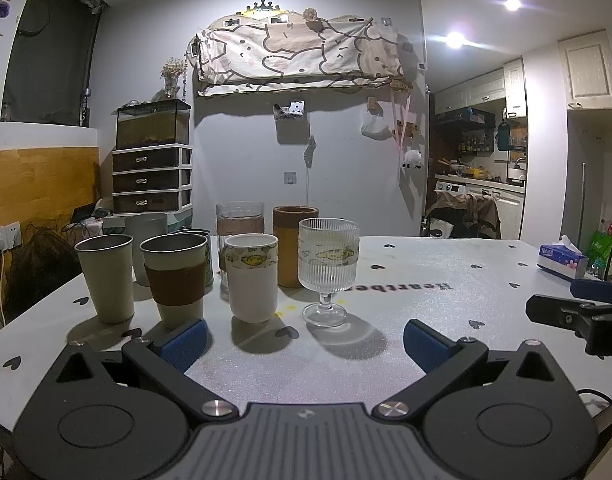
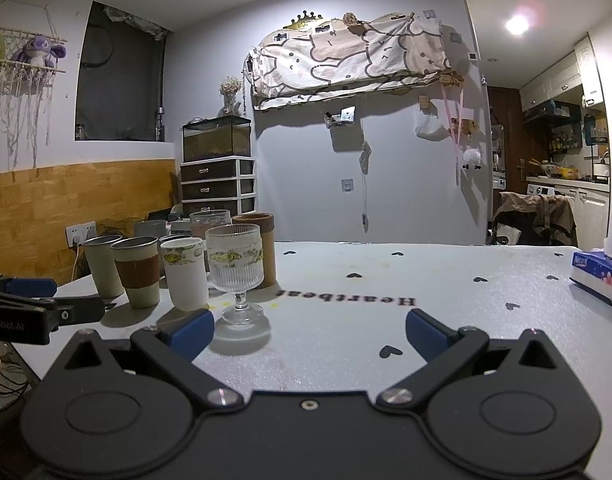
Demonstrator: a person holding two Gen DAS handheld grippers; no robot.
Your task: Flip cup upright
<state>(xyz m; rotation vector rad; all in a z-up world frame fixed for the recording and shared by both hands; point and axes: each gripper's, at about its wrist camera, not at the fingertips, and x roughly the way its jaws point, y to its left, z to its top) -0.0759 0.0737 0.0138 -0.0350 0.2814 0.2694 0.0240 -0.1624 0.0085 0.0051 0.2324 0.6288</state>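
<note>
Both grippers are idling low over the table [image 1: 425, 264] — left gripper [image 1: 304, 342] and right gripper [image 2: 309, 330] gaping wide, gripping nothing. Every cup, including the ribbed goblet [image 1: 328, 268], is standing mouth-up — task seemingly complete.

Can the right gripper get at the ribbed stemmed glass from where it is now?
Probably yes. The right gripper is open, and the ribbed stemmed glass stands at the near right edge of the group, with bare table in front of it. The white cup close on its left leaves little room on that side.
</note>
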